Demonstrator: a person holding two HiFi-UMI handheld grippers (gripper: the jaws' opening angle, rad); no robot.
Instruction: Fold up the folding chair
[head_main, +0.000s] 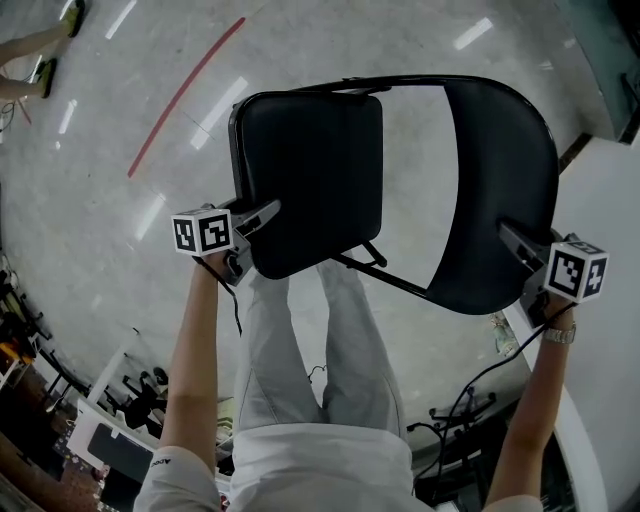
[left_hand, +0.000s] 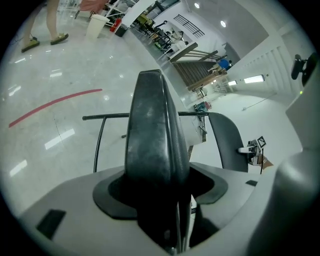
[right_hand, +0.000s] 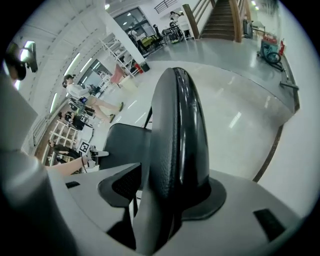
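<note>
Folding chair (head_main: 395, 283), left hand-held gripper (head_main: 264, 213) clamped on seat (head_main: 310, 170); right hand-held gripper (head_main: 512, 240) clamped on backrest (head_main: 505, 170)

The black folding chair (head_main: 330, 140), still unfolded, tilts above the floor, padded seat (head_main: 300, 200) left of curved backrest (head_main: 500, 190).

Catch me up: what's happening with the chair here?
A person holds a black metal folding chair between two handheld grippers. The left gripper is clamped on the edge of the black padded seat. The right gripper is clamped on the edge of the black curved backrest. Glossy grey floor shows between seat and backrest, so the chair is not yet folded flat.
</note>
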